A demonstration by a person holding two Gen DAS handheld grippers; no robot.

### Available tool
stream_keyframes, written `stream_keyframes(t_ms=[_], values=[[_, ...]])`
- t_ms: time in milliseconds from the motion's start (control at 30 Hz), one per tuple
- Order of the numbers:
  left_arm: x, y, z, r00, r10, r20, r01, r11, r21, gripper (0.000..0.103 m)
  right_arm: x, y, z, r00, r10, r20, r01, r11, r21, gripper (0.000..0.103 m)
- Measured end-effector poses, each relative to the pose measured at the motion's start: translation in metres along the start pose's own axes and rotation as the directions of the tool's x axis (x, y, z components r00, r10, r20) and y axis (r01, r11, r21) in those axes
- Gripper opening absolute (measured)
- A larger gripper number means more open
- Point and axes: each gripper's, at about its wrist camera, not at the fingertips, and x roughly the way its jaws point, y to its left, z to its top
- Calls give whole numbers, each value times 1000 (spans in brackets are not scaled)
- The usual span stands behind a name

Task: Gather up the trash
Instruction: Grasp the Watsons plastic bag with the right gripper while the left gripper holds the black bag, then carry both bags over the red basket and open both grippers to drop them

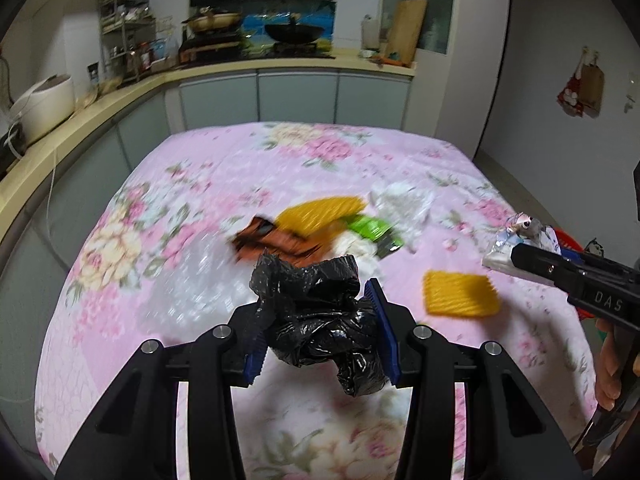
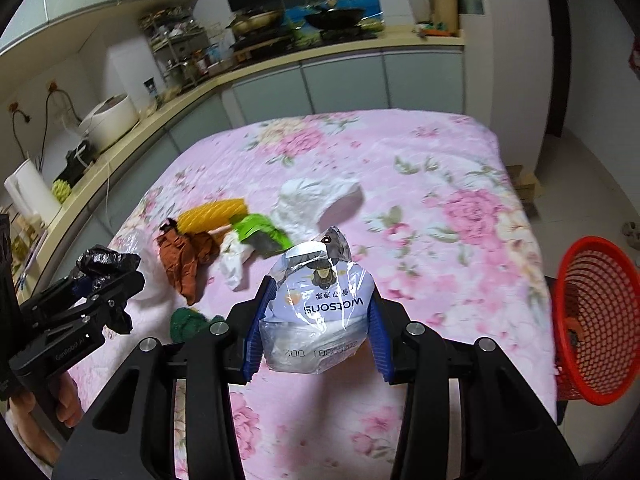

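- Two loads are already in hand. In the left wrist view, the left gripper (image 1: pixel 320 320) is clamped around a crumpled black plastic bag (image 1: pixel 316 316), lifted above the pink floral tablecloth (image 1: pixel 224 168). From that bag, a flat yellow ribbed foam pad (image 1: pixel 460 294) lies just to the right, and the red mesh plastic basket (image 1: pixel 566 240) shows far right, mostly hidden behind the right gripper (image 1: pixel 516 254).
- In the right wrist view, the right gripper (image 2: pixel 320 320) pinches a silver-white printed snack packet (image 2: pixel 320 300), long axis pointing away. The basket (image 2: pixel 592 320) stands off the table's right edge, so the right hand is judged nearer; the left gripper (image 2: pixel 92 280) sits well left.
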Motion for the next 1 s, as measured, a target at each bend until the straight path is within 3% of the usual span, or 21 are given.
stream_keyframes(t_ms=[400, 1000], values=[[2, -50, 31, 996, -74, 40, 70, 993, 90, 43, -45, -41, 12, 991, -90, 102, 81, 993, 86, 42], [10, -149, 55, 971, -236, 33, 224, 951, 212, 43, -120, -128, 4, 940, -292, 177, 237, 931, 276, 42]])
